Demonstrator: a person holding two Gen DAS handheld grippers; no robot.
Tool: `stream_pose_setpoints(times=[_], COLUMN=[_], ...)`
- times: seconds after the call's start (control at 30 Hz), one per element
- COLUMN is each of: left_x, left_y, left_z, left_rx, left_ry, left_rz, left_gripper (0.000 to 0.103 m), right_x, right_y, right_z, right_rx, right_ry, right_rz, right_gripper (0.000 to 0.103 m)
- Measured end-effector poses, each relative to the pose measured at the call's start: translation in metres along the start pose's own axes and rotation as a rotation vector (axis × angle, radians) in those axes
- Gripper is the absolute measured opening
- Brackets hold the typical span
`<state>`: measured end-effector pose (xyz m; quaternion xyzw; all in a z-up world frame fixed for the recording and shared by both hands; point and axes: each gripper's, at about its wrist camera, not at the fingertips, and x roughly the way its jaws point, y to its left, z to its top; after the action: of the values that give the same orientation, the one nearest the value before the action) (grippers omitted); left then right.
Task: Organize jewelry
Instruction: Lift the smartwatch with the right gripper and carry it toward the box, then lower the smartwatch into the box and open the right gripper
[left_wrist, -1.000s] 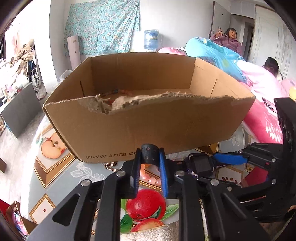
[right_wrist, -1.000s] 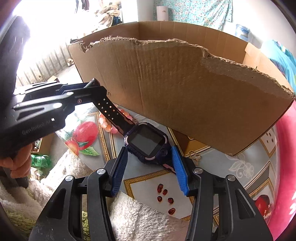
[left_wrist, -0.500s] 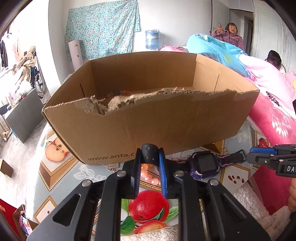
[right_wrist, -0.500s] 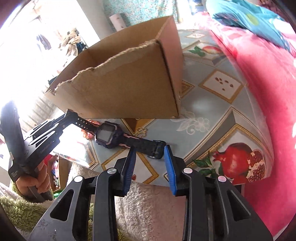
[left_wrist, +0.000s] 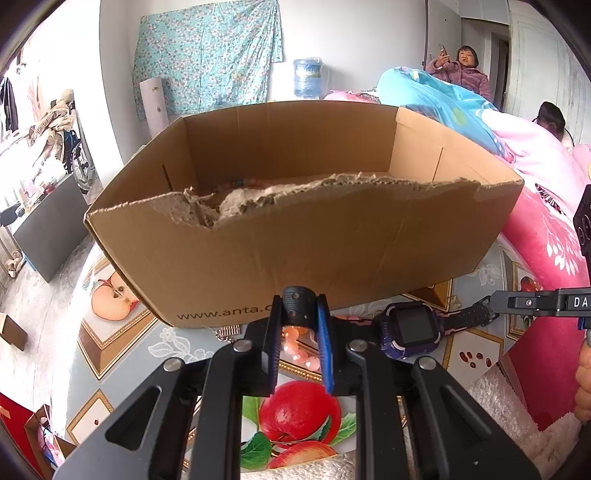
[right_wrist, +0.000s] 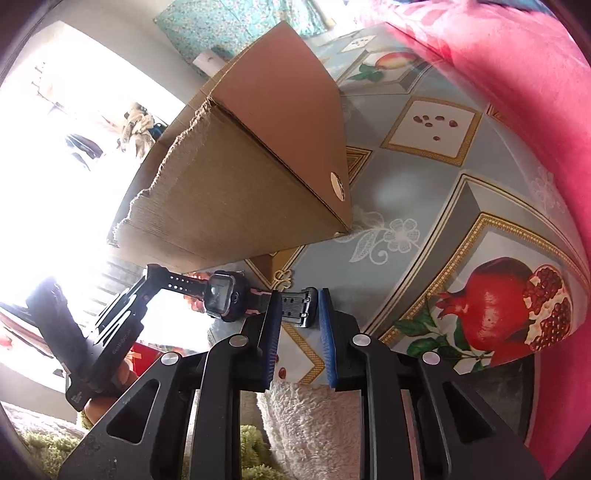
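The right gripper (right_wrist: 298, 308) has been shifted from the watch (right_wrist: 224, 299) face out to the buckle end of its strap

The other strap end is clamped by the left gripper (left_wrist: 301, 325), and the watch is stretched between both, just in front of the cardboard box (left_wrist: 295, 236) over the fruit-print surface (right_wrist: 461, 206). The right gripper's jaws are closing on the buckle end, pads touching it; pink beads (left_wrist: 295, 341) are seen under the left gripper

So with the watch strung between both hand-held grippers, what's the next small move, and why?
Probably lift the watch together toward the open cardboard box. The left hand-held gripper clamps one strap end; the right hand-held gripper is closing on the buckle end, so let it finish first. The watch hangs just in front of the box.
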<state>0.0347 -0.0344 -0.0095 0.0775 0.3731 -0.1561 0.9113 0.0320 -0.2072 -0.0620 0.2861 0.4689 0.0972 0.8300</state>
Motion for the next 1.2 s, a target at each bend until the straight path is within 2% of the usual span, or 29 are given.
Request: stream_pose_setpoints(times=[0.1,0.13,0.23,0.27,0.33,0.57,0.83,0.93,1.03,1.2], left_x=[0.000,0.000,0.000,-0.001,-0.002,-0.019,-0.070,-0.092,-0.100,-0.074], left_y=[0.002,0.002,0.000,0.000,0.001,-0.002,0.004,0.010,0.022,0.047], left_z=[0.000,0.000,-0.001,-0.001,0.000,0.002,0.017,0.035,0.066,0.126], left_rx=[-0.004,-0.004,0.000,0.000,-0.002,0.010,0.003,-0.011,-0.051,-0.150], left_ry=[-0.001,0.000,-0.007,-0.010,-0.018,-0.055,-0.134,-0.168,-0.160,-0.046], left_rz=[0.000,0.000,0.005,0.007,0.015,-0.015,-0.109,-0.174,-0.232,-0.287], left_gripper=[0.016,0.016,0.016,0.016,0.016,0.017,0.017,0.017,0.016,0.016], right_x=[-0.004,-0.007,-0.002,-0.001,-0.005,-0.035,-0.090,-0.106,-0.110,-0.080], right_y=[0.005,0.009,0.019,0.019,0.023,0.057,0.093,0.115,0.128,0.127], right_z=[0.001,0.001,0.000,-0.001,-0.002,0.000,0.008,0.028,0.057,0.125], right_rx=[0.018,0.001,-0.070,-0.072,-0.079,-0.209,-0.307,-0.352,-0.361,-0.288], right_ry=[-0.017,-0.029,-0.033,-0.030,-0.041,-0.114,-0.168,-0.190,-0.186,-0.092], right_rz=[0.089,0.089,-0.005,-0.012,-0.014,-0.031,-0.013,0.013,0.054,0.088], right_gripper=[0.009,0.009,0.009,0.009,0.003,0.002,0.002,0.002,0.002,0.002])
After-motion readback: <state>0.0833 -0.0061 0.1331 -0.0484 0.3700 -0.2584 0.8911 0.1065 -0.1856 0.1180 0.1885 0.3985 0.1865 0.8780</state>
